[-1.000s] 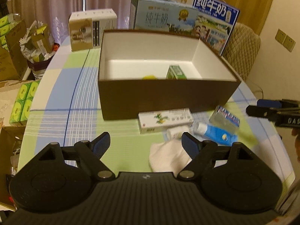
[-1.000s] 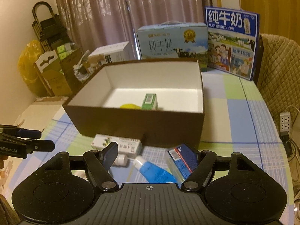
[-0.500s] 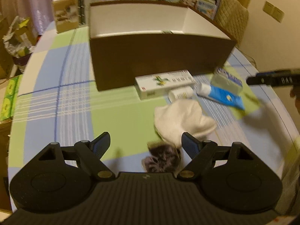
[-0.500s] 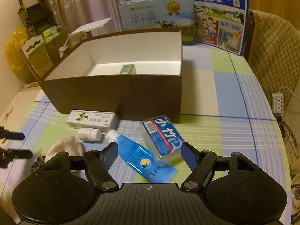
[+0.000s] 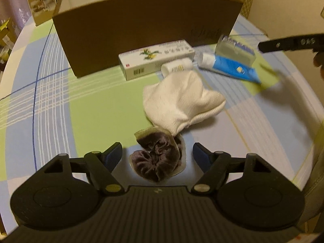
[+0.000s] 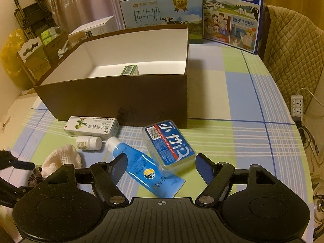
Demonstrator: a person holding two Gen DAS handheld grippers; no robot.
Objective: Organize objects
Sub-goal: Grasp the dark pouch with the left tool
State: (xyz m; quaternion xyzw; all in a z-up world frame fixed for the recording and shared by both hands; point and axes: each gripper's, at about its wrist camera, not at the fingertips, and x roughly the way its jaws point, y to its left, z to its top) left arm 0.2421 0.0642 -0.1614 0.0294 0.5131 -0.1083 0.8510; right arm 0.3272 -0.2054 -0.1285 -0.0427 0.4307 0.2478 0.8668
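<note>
A brown open box (image 5: 145,32) (image 6: 113,99) stands on the checked tablecloth, with a green carton (image 6: 130,70) inside. In front of it lie a white medicine carton (image 5: 156,59) (image 6: 91,126), a small white bottle (image 5: 176,67) (image 6: 89,142), a blue tube (image 5: 230,68) (image 6: 145,170), a clear floss case (image 5: 235,49) (image 6: 169,144), a white sock (image 5: 180,103) (image 6: 62,159) and a dark scrunchie (image 5: 157,159). My left gripper (image 5: 157,155) is open with the scrunchie between its fingers. My right gripper (image 6: 161,167) is open over the tube and the case.
Milk cartons (image 6: 162,10) (image 6: 231,14) and a white box (image 6: 95,27) stand behind the brown box. A quilted chair (image 6: 291,46) is at the right, a power strip (image 6: 296,105) beside it. Bags and boxes (image 6: 36,50) crowd the left.
My left gripper has dropped down and back from the box, so the scrunchie now sits between its fingers. My right gripper has lowered toward the tube and the floss case.
</note>
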